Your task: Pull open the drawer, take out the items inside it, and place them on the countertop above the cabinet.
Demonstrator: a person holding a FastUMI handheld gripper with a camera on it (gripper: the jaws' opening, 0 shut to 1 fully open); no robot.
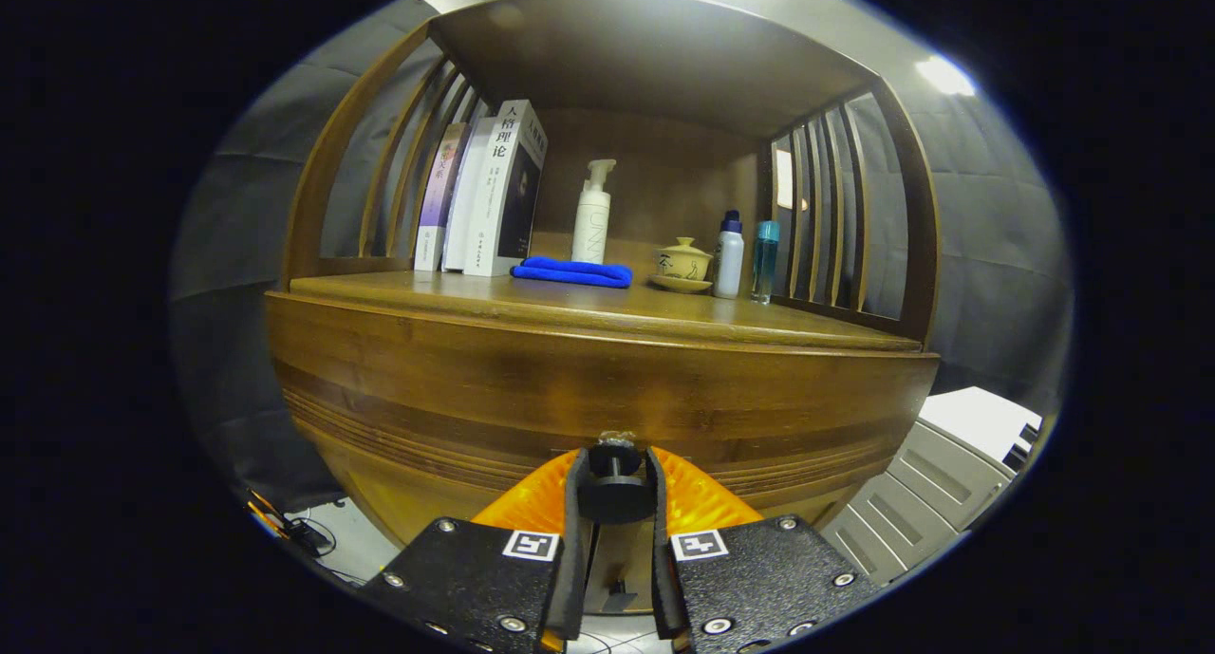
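1. The gripper [615, 488] has both fingers clenched on the small dark round drawer knob [615, 464], one pressing each side.
2. The knob's short stem points straight out from the brown wooden drawer front [607, 388] toward the camera; the drawer front runs long from side to side.
3. The drawer sits just under the wooden countertop [588, 303].
4. On the countertop stand upright books [484, 194], a folded blue cloth [572, 272], a white pump bottle [592, 215], a lidded ceramic cup [682, 260] and two small bottles [745, 253].
5. The countertop's front strip lies bare.
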